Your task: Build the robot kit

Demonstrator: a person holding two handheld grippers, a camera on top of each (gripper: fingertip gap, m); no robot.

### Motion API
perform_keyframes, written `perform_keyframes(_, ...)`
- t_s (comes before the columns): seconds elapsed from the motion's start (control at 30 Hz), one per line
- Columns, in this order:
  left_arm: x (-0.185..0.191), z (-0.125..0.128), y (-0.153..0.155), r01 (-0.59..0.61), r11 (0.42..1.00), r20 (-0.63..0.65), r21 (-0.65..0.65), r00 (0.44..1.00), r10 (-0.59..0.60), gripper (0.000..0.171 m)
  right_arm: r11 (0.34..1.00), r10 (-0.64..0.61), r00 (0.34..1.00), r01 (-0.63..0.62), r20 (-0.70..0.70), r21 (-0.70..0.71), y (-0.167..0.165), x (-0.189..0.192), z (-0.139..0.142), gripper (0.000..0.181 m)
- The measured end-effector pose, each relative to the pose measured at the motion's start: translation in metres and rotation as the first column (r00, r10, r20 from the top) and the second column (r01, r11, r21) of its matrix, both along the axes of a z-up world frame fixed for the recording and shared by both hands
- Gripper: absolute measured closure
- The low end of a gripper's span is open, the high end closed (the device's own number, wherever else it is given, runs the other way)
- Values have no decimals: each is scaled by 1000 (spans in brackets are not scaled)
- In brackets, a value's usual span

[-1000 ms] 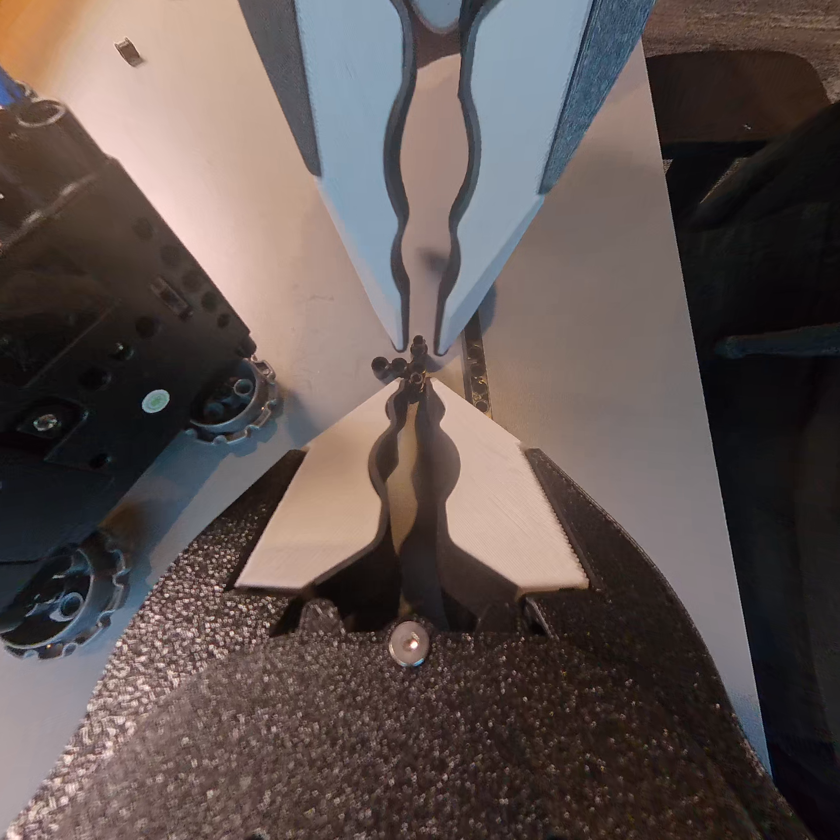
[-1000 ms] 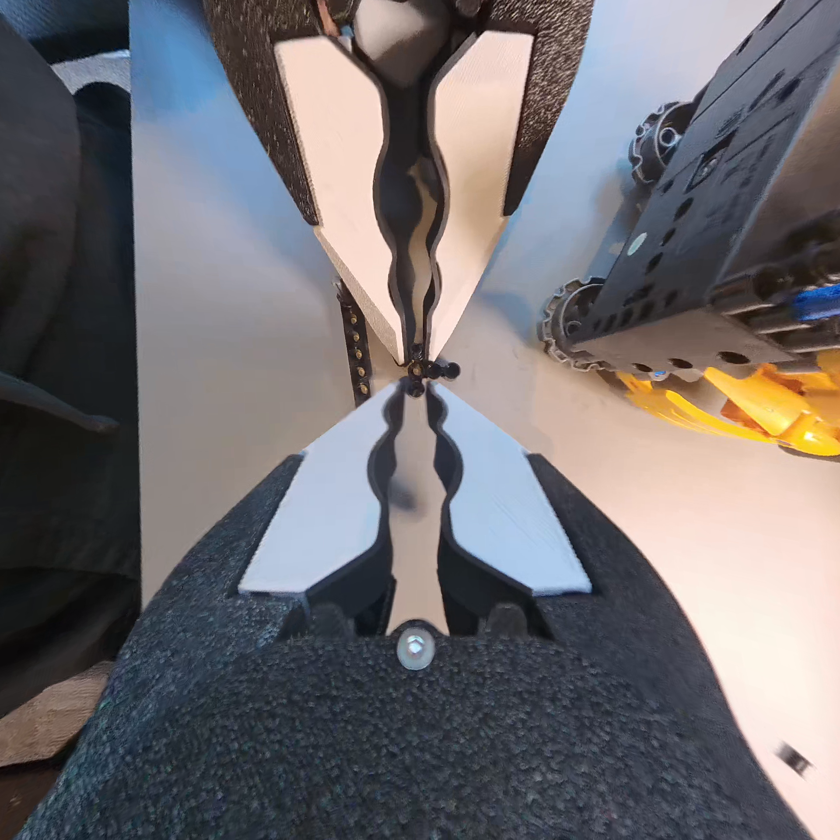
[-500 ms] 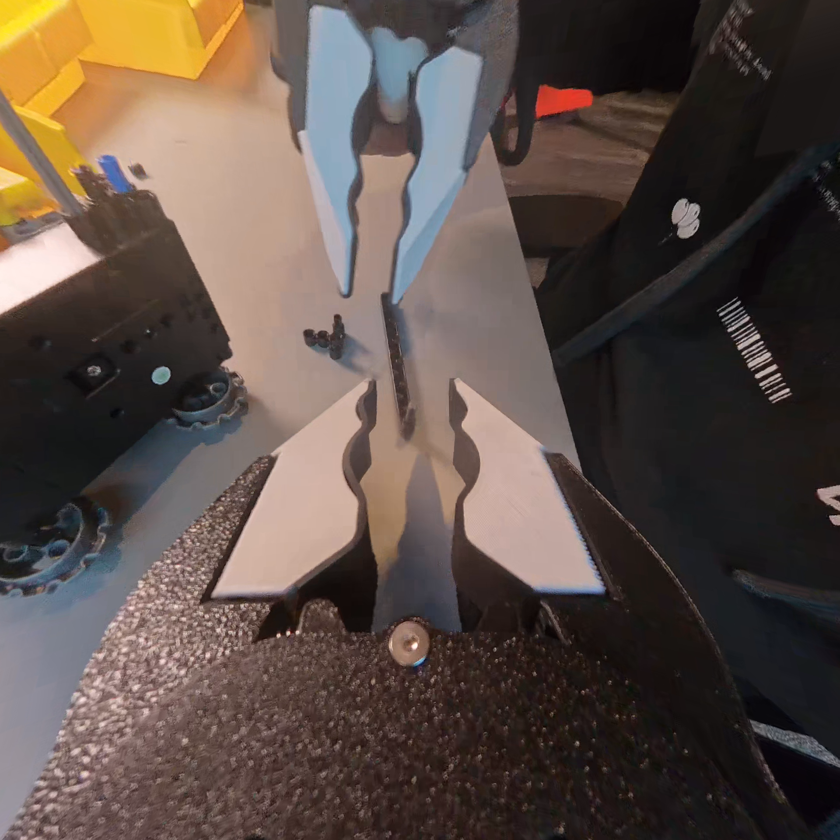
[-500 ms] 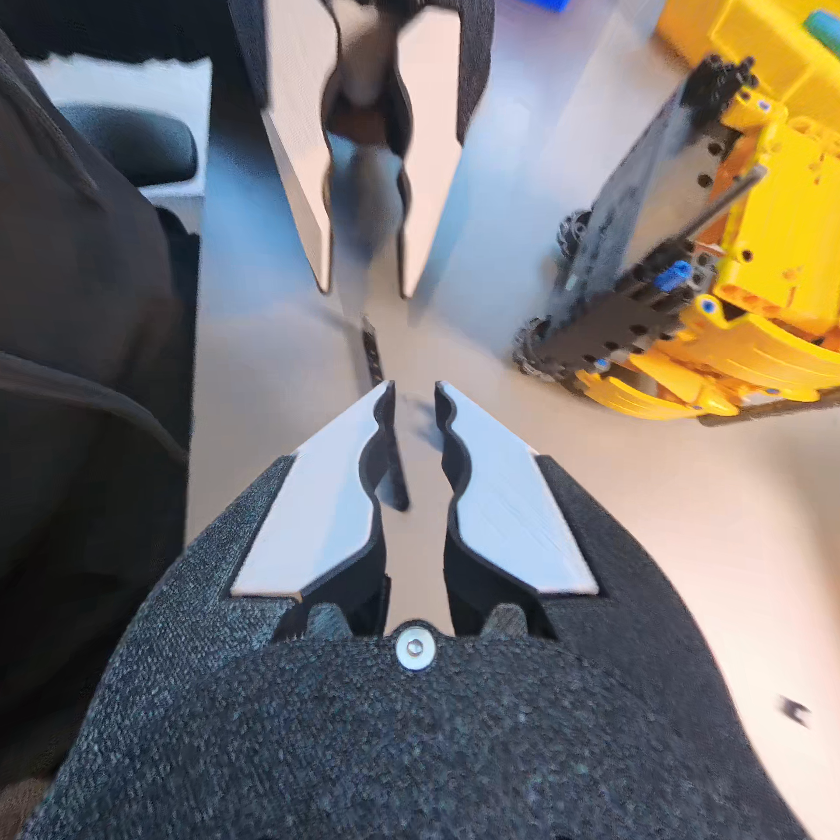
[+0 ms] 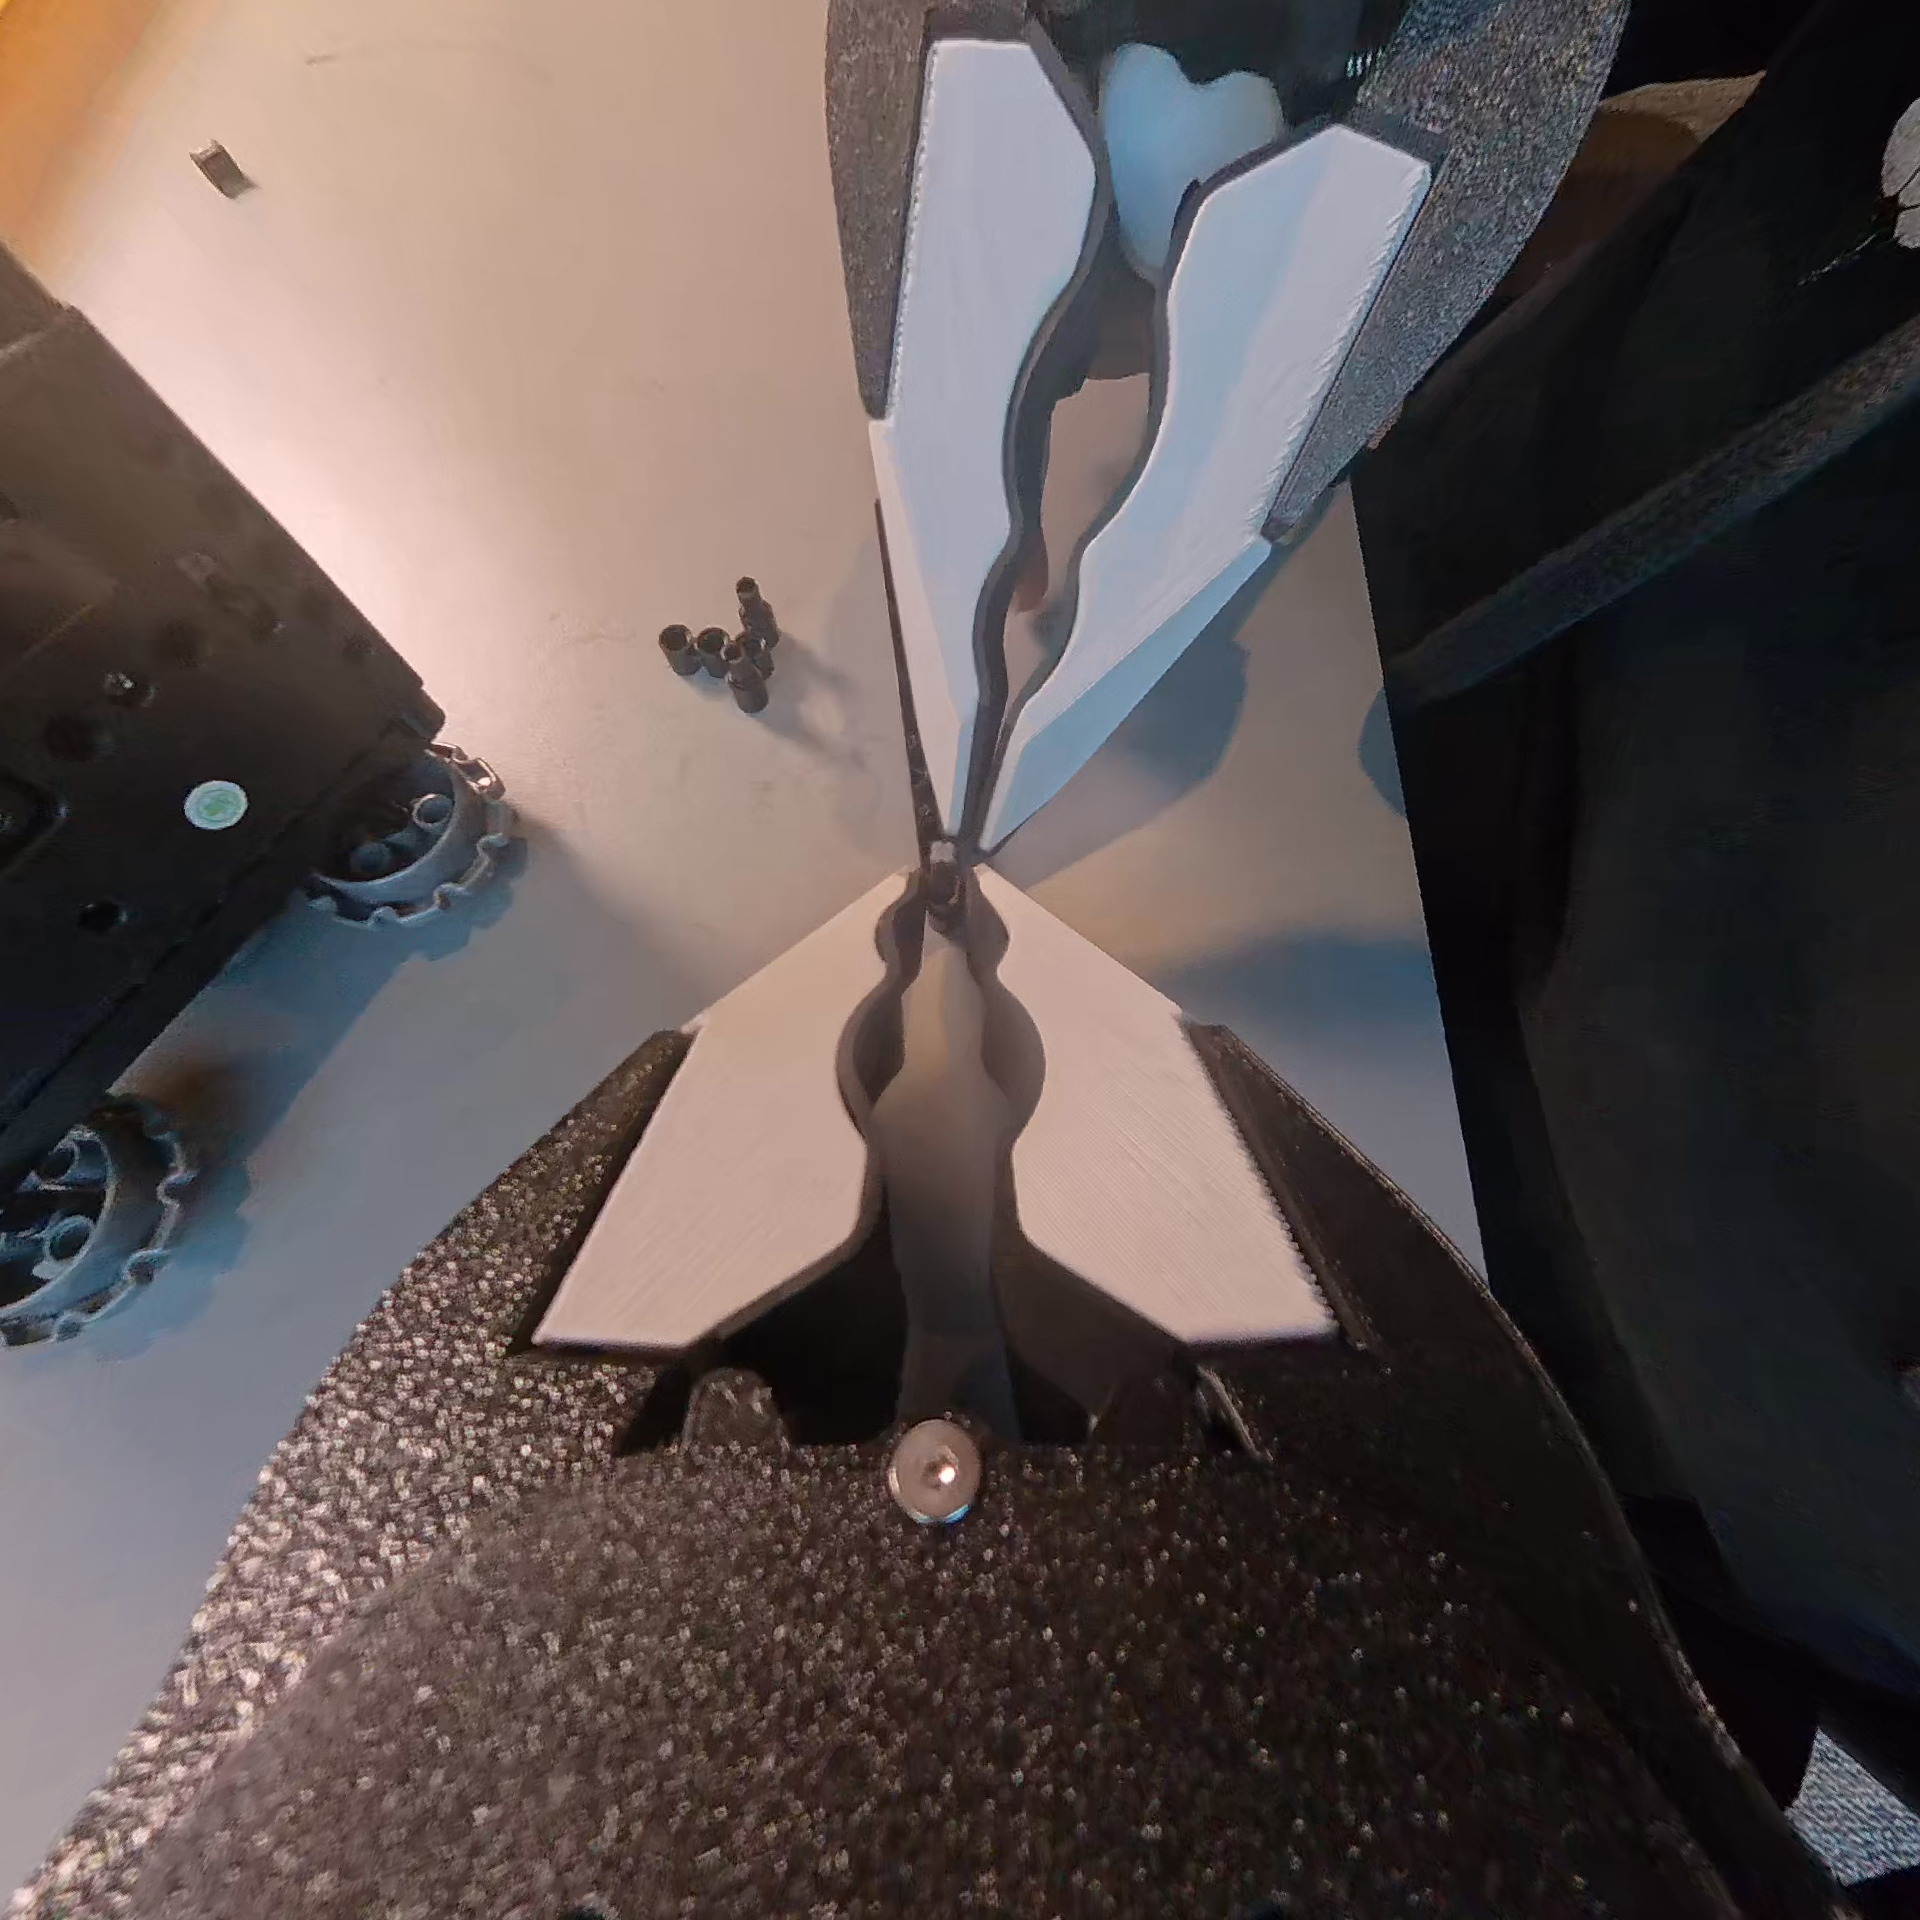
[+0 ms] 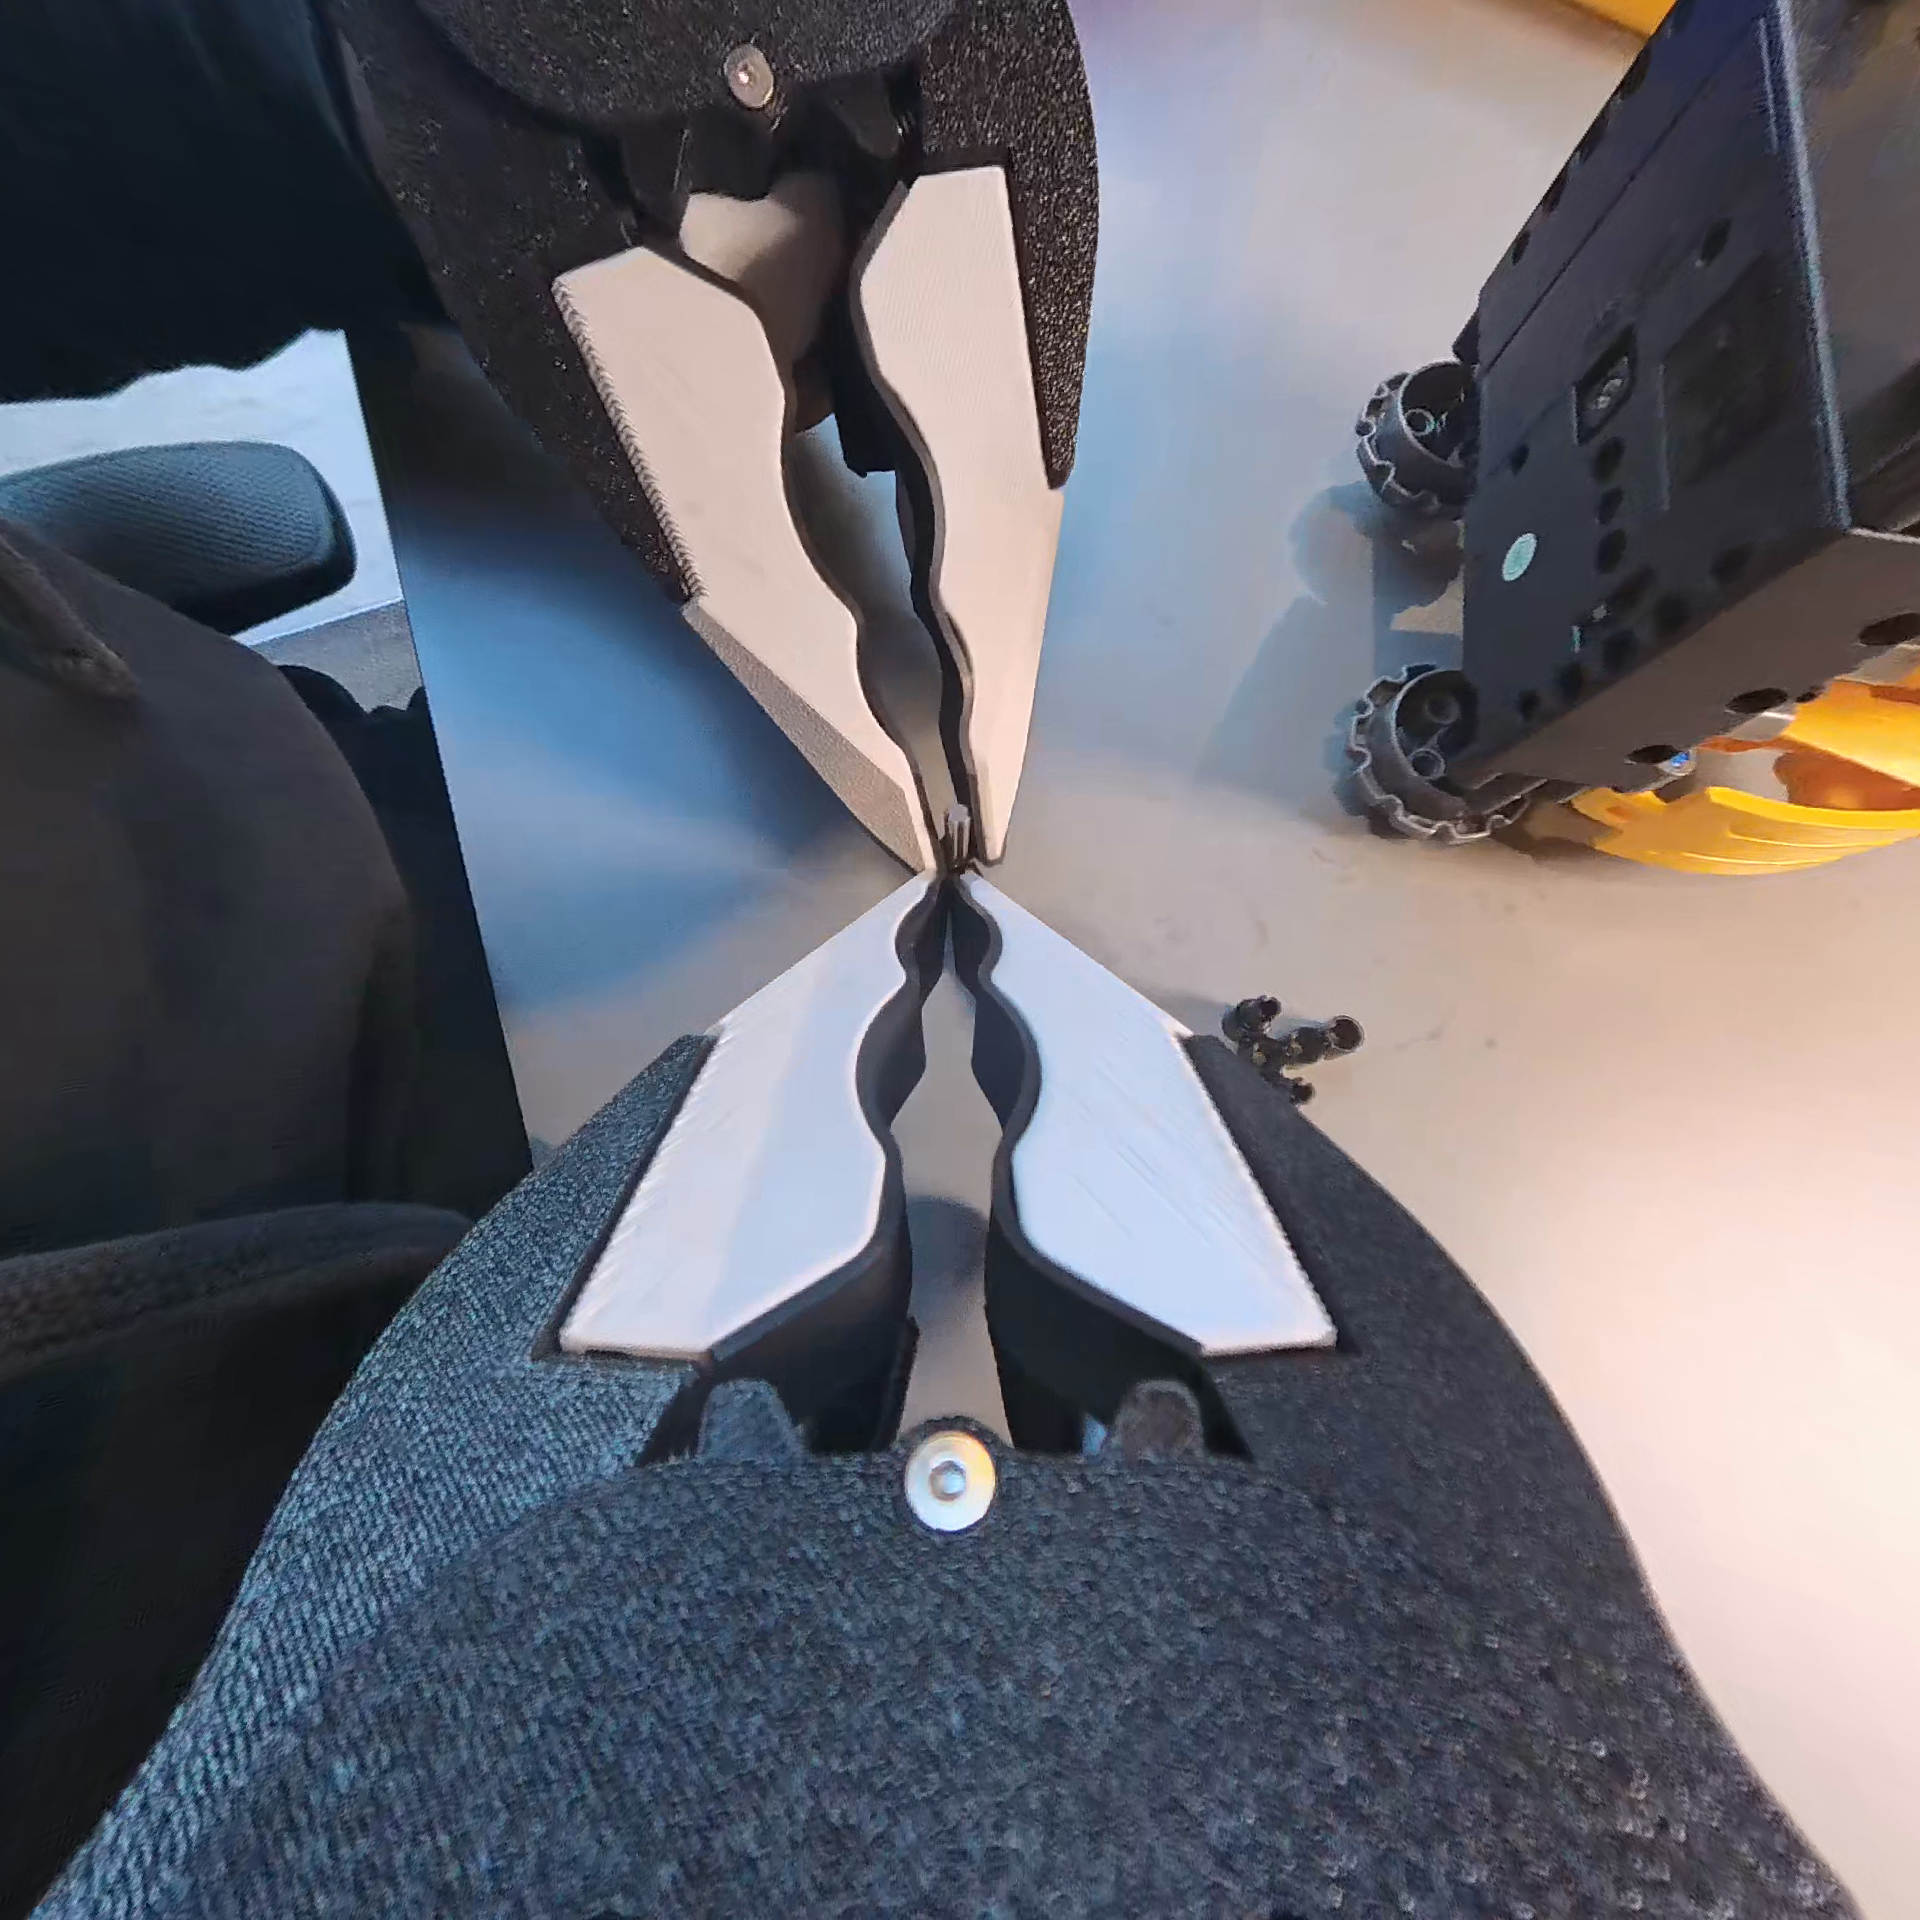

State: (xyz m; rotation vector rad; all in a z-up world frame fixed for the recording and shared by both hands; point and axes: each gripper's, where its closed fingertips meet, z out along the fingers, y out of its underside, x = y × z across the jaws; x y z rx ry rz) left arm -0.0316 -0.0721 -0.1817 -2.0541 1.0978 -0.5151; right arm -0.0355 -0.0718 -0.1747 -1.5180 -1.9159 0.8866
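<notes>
My left gripper [image 5: 943, 899] is shut on the near end of a thin black beam [image 5: 902, 644], which runs away from it over the grey table [image 5: 520, 364]. A small light grey end shows at its fingertips in the right wrist view [image 6: 958, 826]. My right gripper [image 6: 943, 883] is shut with its pads together, tip to tip with the left gripper. In the left wrist view it [image 5: 971, 842] comes in from above, beside the beam. I cannot tell whether it pinches anything. A small black pin connector [image 5: 727, 649] lies loose on the table to the side and also shows in the right wrist view [image 6: 1288, 1044].
A black block model with grey toothed wheels [image 5: 405, 852] stands at the left; the right wrist view shows it [image 6: 1662, 468] with yellow parts [image 6: 1714, 821]. A tiny black piece [image 5: 221, 166] lies far back. A person in dark clothing [image 5: 1662, 935] is at the table's edge, beside a chair armrest [image 6: 177, 520]. Left and right tips are no more than a few centimetres apart. The small black pin connector [image 5: 727, 649] is about equally far from each gripper, around 7 centimeters. Seen from the right wrist view [image 6: 1287, 1046] as well.
Both grippers let go of the black pin connector, opened and lifted, then came down on the beam. The left has shut on its end; the right has shut, tip to tip with it.
</notes>
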Motion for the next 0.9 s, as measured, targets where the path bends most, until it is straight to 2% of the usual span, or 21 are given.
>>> perform_keyframes(0.37,1,0,0,-31,999,23,-5,999,31,167,996,7,997,-14,74,88,3,2,-9,181)
perform_keyframes(0.9,1,-1,-2,-38,999,23,5,999,37,167,998,-17,996,12,86,56,9,14,-8,181)
